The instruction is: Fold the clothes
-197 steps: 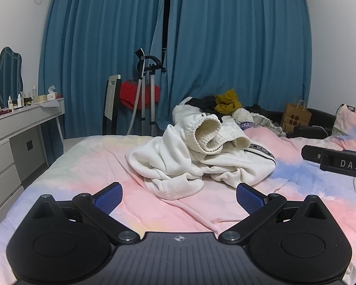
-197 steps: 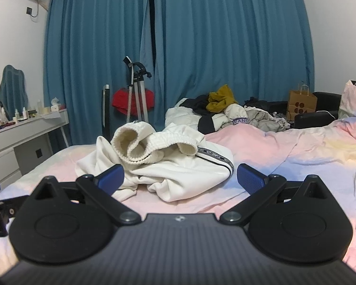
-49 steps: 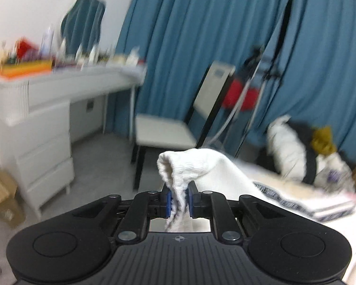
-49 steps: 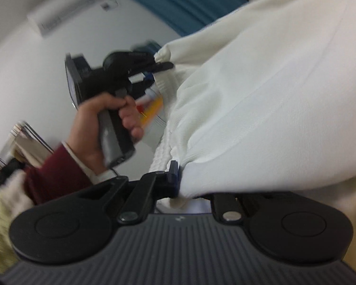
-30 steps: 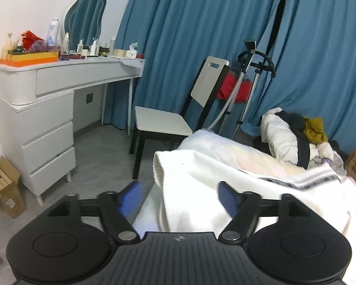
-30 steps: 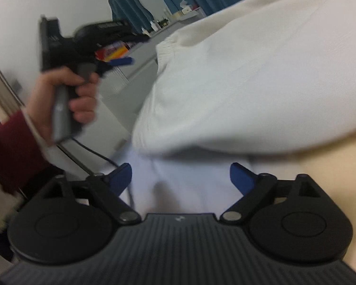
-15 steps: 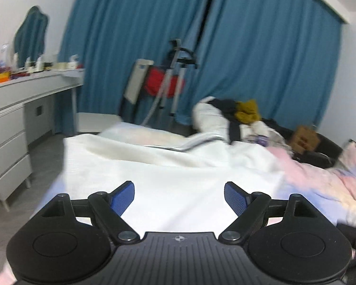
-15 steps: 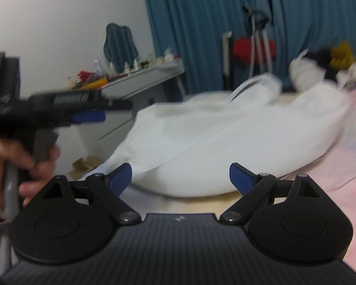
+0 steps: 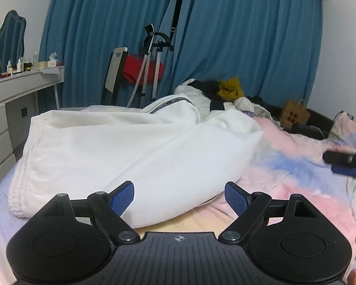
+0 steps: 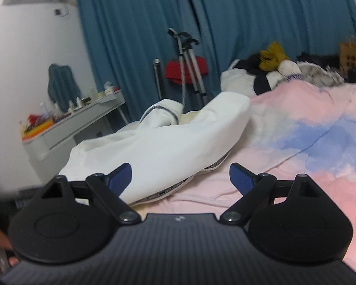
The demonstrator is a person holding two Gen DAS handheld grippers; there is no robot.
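Left wrist view: left gripper (image 9: 179,196) jaws spread wide, nothing between the blue pads (image 9: 121,197), hovering just above the near edge of the white trousers (image 9: 135,152). Trousers lie spread on the bed (image 9: 296,173), elastic waistband (image 9: 19,180) at near left, legs running toward far right; a dark printed side stripe (image 9: 170,101) shows on the far leg fold. Tip of the right gripper (image 9: 346,163) enters at the right edge, over the pink-and-blue bedcover, apart from the trousers.

Right wrist view (slightly blurred): right gripper (image 10: 180,178) also fully open, empty. White trousers (image 10: 163,147) sit left of centre, near edge just beyond the left pad (image 10: 119,178); striped trim visible along the underside. Can't tell if the pad touches fabric.

Background: pile of other clothes (image 9: 225,95) at far end of bed, blue curtains (image 9: 237,35), garment steamer stand (image 9: 152,66), white dresser (image 9: 9,99) at left, paper bag (image 9: 294,116) far right.
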